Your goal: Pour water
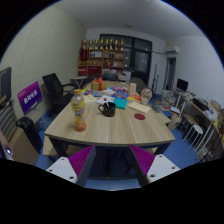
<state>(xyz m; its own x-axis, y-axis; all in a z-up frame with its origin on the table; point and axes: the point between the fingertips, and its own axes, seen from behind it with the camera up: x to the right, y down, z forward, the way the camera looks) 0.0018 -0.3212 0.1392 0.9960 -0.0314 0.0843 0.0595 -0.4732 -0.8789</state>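
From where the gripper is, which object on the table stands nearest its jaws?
The tall yellowish bottle at the table's near-left part, beside the dark kettle; the other things lie further back.

A yellow bottle (79, 108) stands upright on the wooden table (105, 132), on its left side and towards the far half. Just to its right sits a small dark kettle (107, 108), also upright. Both lie well beyond the gripper (112, 160), whose fingers are spread apart with nothing between them.
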